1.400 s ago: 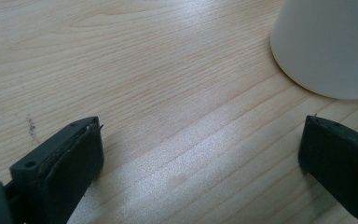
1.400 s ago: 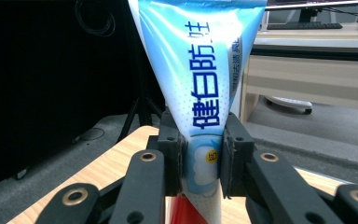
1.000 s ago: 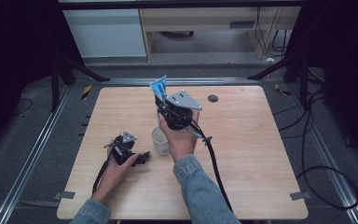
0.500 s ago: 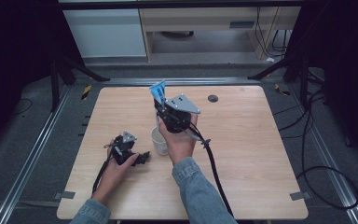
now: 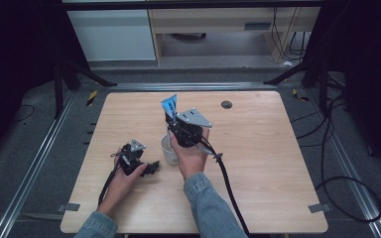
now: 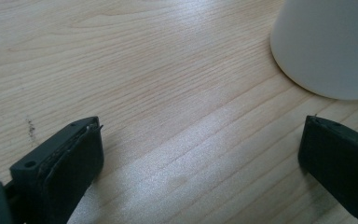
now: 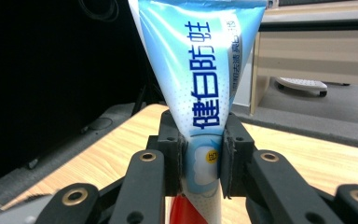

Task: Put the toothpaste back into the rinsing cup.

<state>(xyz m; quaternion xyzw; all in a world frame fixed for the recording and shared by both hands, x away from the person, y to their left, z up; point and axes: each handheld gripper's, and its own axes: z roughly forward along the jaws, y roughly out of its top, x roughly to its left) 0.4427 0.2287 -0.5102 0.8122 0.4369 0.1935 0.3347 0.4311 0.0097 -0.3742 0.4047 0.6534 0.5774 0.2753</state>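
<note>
Above cup (image 5: 169,148): right gripper (image 5: 171,120) lower than before, clamped on toothpaste tube (image 7: 200,84) | left gripper (image 6: 200,158) unmoved, jaws apart on table (image 5: 258,148)

Right half of surface (image 5: 258,163): bare wood, open to pass.
Far right: small dark disc (image 5: 226,104), alone.
Centre: white cup (image 5: 169,149) stands in the way, right claw (image 5: 170,118) with toothpaste tube (image 5: 169,105) above it.
Left of cup: left claw (image 5: 151,167) just beside it, narrow gap.

Toothpaste tube (image 7: 200,79) – glossy plastic; table (image 5: 278,163) – matt wood grain; cup (image 6: 326,46) – smooth.
</note>
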